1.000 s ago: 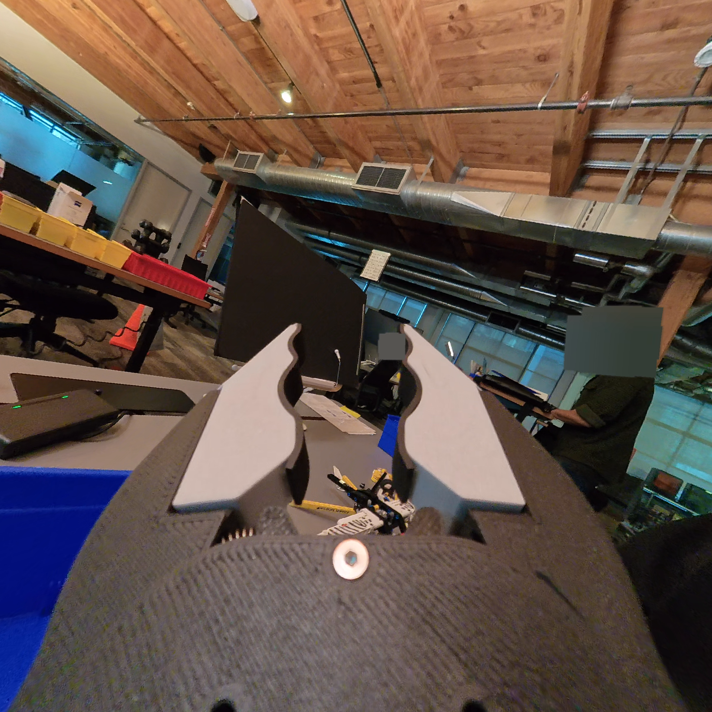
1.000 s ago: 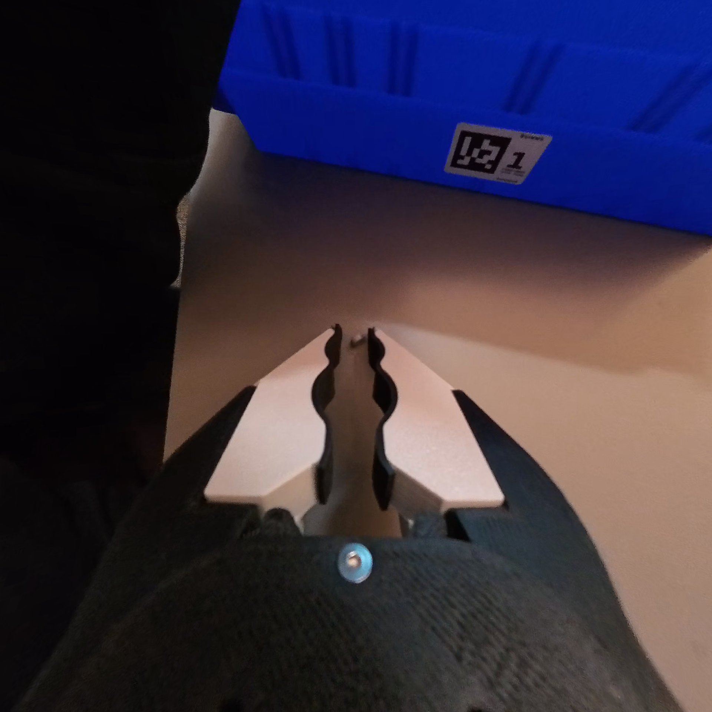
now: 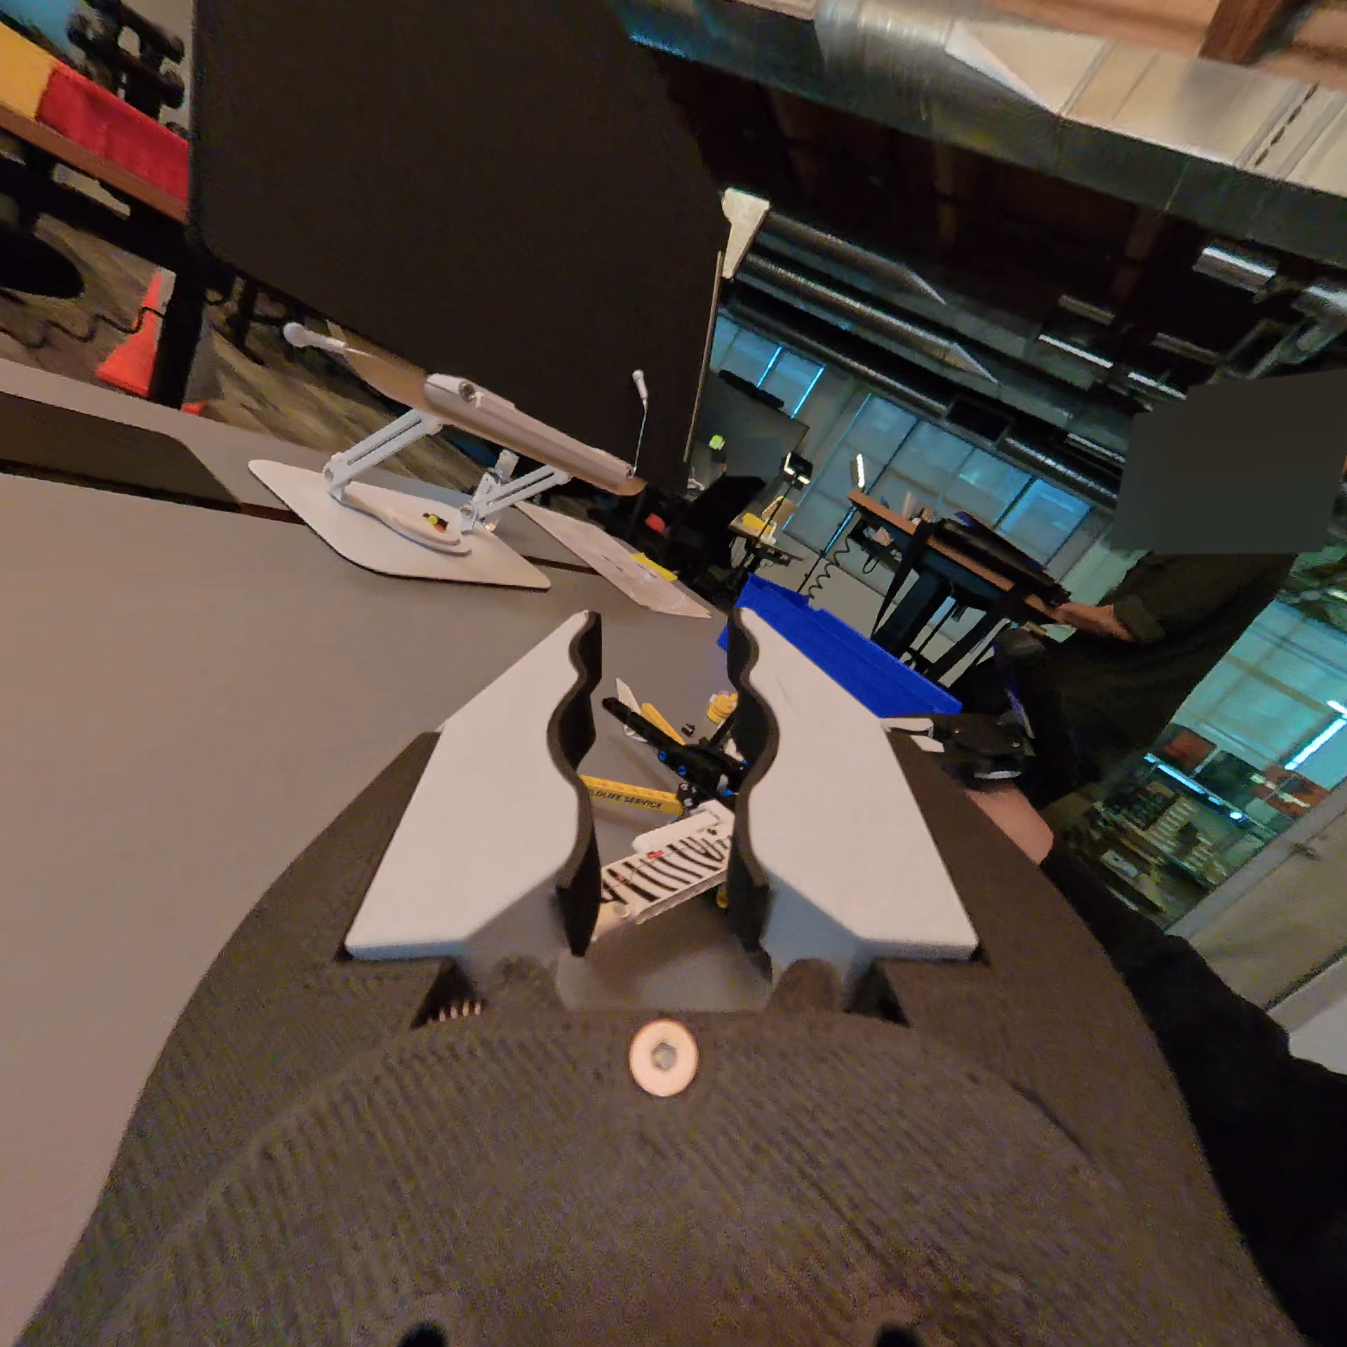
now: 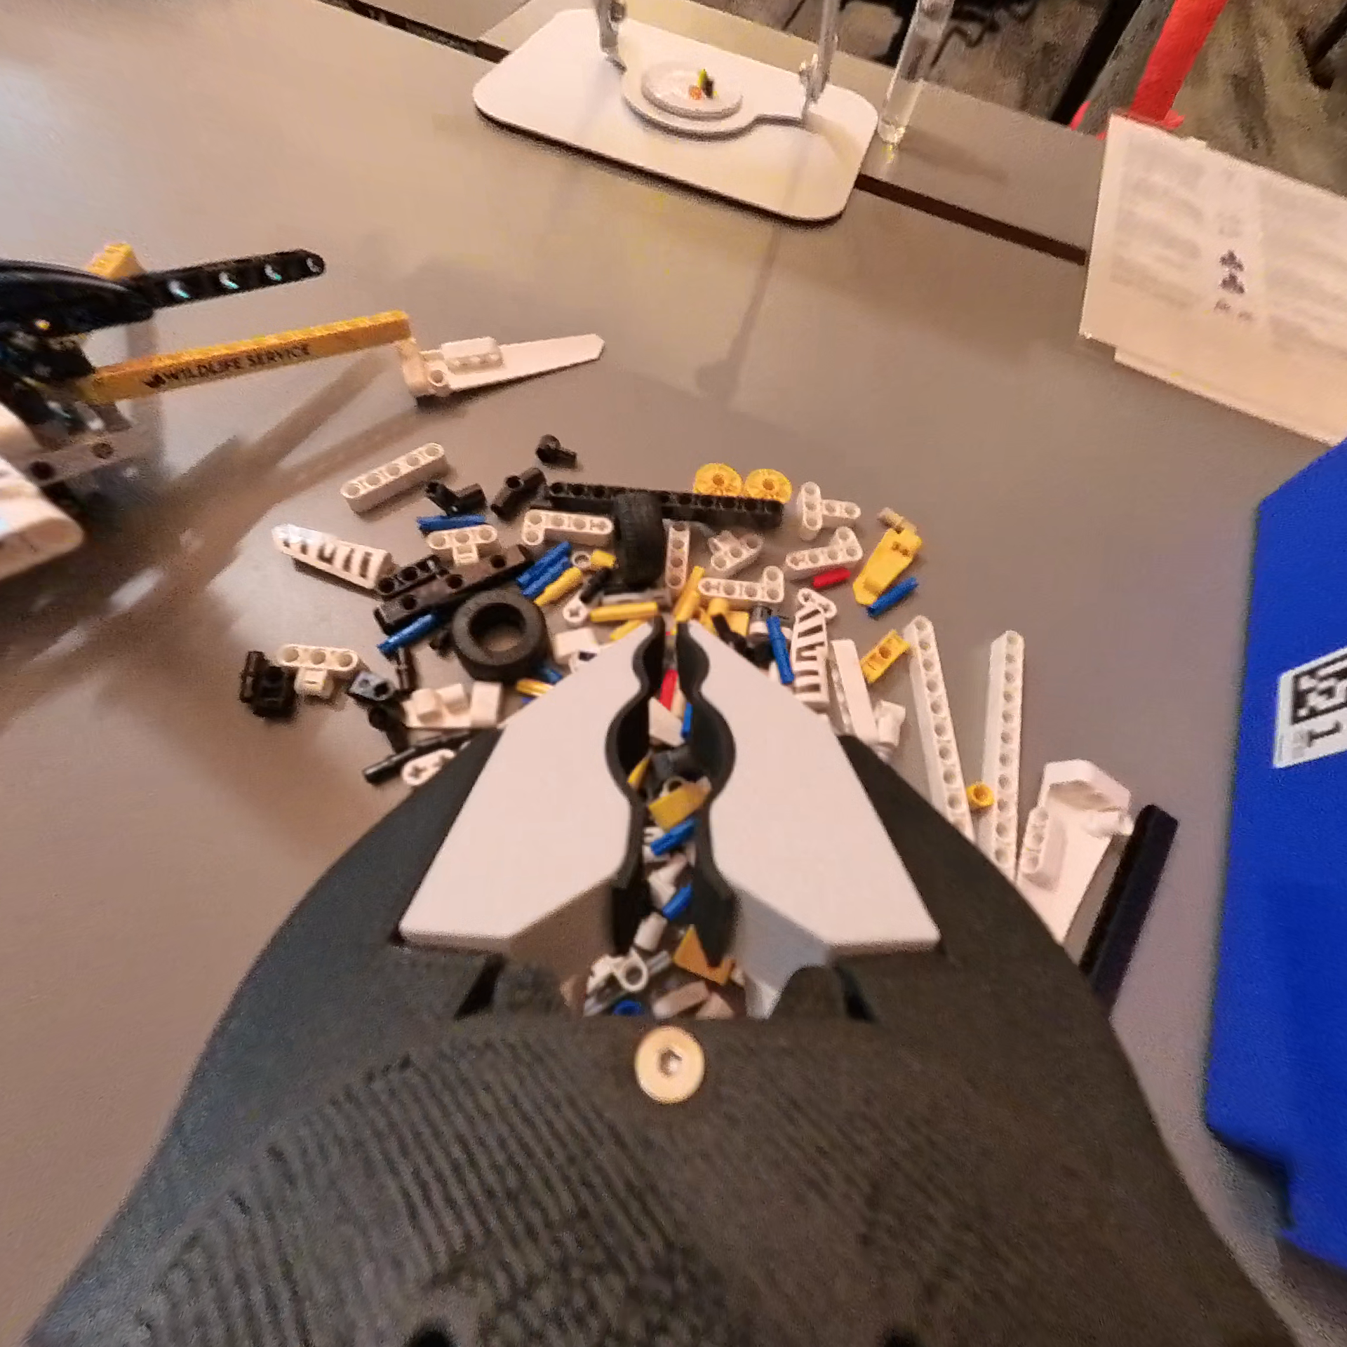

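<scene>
Grey and wide, the table carries a loose heap of small building-toy parts: white beams with holes, black beams, blue and yellow pins, two yellow discs and two black tyres. To the left of the heap stands a partly built model with a long yellow beam and a black arm. A blue bin sits at the right edge, a white stand at the far side, and a sheet of printed paper leans near it.

The right gripper hangs just over the near side of the heap. Its jaws are drawn together at the tips, and whether a small part is pinched there is too blurred to tell.

The left gripper is held low over the table and points at the model, which shows between its fingers but farther off. Its jaws stand partly apart with nothing in them.

Judging by the spread, most parts lie unsorted and unattached, while the model looks only partly assembled. A person stands at another table in the background.
</scene>
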